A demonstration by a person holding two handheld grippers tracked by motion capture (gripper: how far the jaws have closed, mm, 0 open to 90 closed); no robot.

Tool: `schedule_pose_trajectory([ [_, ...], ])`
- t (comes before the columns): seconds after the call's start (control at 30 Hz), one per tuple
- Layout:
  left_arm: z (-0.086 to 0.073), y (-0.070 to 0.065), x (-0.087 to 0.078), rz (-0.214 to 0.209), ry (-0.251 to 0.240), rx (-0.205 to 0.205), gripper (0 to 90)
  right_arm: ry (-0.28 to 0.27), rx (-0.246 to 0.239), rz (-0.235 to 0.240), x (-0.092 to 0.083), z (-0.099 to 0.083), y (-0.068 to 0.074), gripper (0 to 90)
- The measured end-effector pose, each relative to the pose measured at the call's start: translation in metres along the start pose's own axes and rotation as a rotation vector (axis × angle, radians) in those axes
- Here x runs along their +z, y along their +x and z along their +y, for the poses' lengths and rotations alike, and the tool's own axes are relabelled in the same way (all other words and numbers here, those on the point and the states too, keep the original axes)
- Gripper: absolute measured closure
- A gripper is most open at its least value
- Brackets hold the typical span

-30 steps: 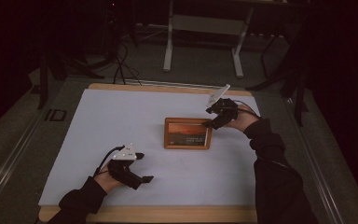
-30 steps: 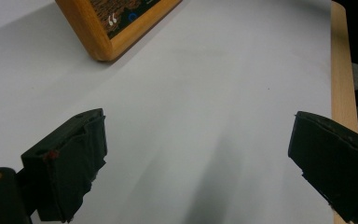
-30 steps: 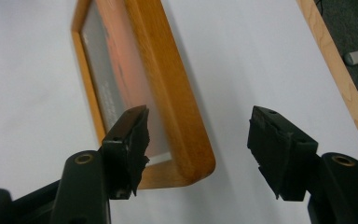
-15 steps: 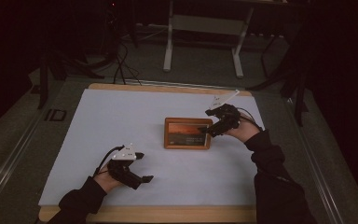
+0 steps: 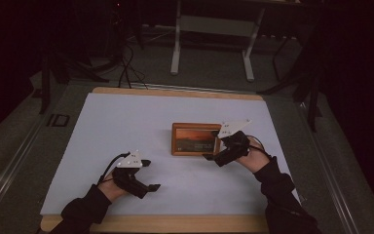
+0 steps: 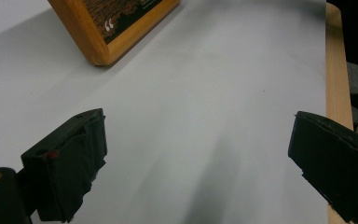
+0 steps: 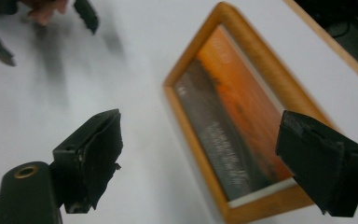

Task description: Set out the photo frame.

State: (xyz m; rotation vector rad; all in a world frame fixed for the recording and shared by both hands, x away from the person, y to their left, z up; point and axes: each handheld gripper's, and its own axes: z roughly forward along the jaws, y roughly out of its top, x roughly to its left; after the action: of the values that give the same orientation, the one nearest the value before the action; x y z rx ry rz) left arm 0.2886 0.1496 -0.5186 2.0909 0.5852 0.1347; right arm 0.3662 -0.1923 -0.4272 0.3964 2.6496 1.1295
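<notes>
A wooden-framed picture (image 5: 195, 139) with an orange sunset image lies flat on the white table sheet (image 5: 126, 126), right of centre. My right gripper (image 5: 213, 145) hovers at the frame's right edge, open, with nothing between its jaws. In the right gripper view the picture (image 7: 235, 116) lies between and beyond the spread jaws of that gripper (image 7: 200, 163). My left gripper (image 5: 148, 174) rests open near the front left of the sheet, well apart from the frame. In the left gripper view a corner of the frame (image 6: 116, 25) lies far ahead of the open left gripper (image 6: 198, 168).
The wooden table edge (image 5: 175, 223) runs along the front, and its strip (image 6: 336, 93) borders the sheet in the left gripper view. Metal stand legs (image 5: 212, 46) and cables (image 5: 126, 63) sit on the dark floor behind the table.
My right gripper has drawn back from the frame's far right corner toward its near right side. The left gripper has stayed in place.
</notes>
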Motion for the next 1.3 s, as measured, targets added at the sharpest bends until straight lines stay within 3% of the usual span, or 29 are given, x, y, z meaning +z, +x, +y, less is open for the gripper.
schedule_pose_trajectory([
  [0.23, 0.0, -0.002, 0.0, -0.008, -0.001, 0.01, 5.0, 0.0, 0.017, 0.015, 0.011, -0.019, 0.02, 14.0],
  [0.57, 0.0, -0.002, 0.0, -0.008, -0.005, 0.01, 5.0, -0.052, 0.075, 0.036, 0.016, -0.043, 0.038, 14.2],
  [0.9, 0.0, -0.003, -0.001, -0.009, 0.0, 0.015, 5.0, -0.061, 0.126, 0.024, 0.015, -0.07, 0.05, 14.2],
  [1.07, 0.0, -0.003, 0.0, -0.012, 0.002, 0.019, 5.0, -0.09, 0.143, -0.018, 0.013, -0.084, 0.058, 14.1],
  [1.3, -0.001, -0.004, 0.0, -0.012, 0.002, 0.017, 5.0, -0.102, 0.184, -0.002, 0.009, -0.097, 0.064, 14.0],
])
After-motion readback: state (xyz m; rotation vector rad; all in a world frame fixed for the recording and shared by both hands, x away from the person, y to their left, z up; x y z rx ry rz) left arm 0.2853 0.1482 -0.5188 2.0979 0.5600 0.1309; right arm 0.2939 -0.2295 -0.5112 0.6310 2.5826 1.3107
